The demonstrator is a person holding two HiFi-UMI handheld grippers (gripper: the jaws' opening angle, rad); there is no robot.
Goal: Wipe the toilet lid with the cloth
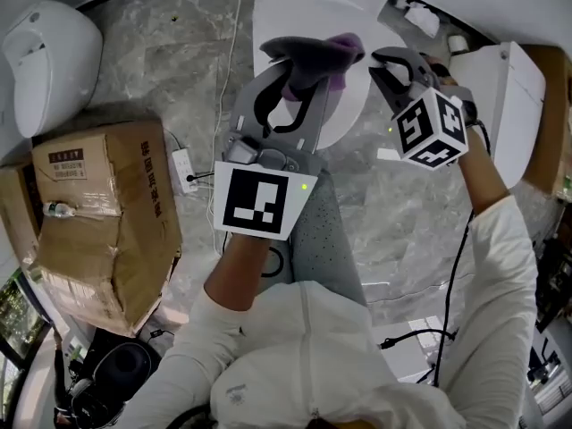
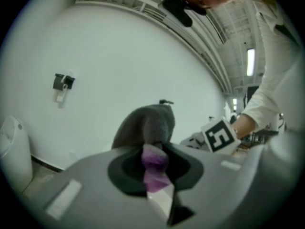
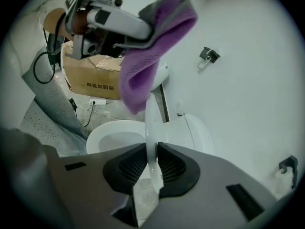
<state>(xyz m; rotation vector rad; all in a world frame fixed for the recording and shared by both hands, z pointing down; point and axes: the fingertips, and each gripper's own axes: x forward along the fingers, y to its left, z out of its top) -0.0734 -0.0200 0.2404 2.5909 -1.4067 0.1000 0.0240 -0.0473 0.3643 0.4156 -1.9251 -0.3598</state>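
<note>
Cloth (image 1: pixel 315 59), purple on one face and grey on the other, hangs bunched from my left gripper (image 1: pixel 290 77), whose fingers are clamped tight on it. It hangs close by the top edge of the toilet lid (image 3: pixel 151 123), though I can't tell whether they touch. That lid stands upright behind the open bowl (image 3: pixel 112 133), and my right gripper (image 3: pixel 152 163) has its thin white edge pinched between narrow fingers, with a pad against each face. Off to the left on the grey marble floor (image 1: pixel 179 61) sit a cardboard box (image 1: pixel 98 231) and a white bin (image 1: pixel 49 61), with a power strip (image 1: pixel 185 170) just beside the box.
</note>
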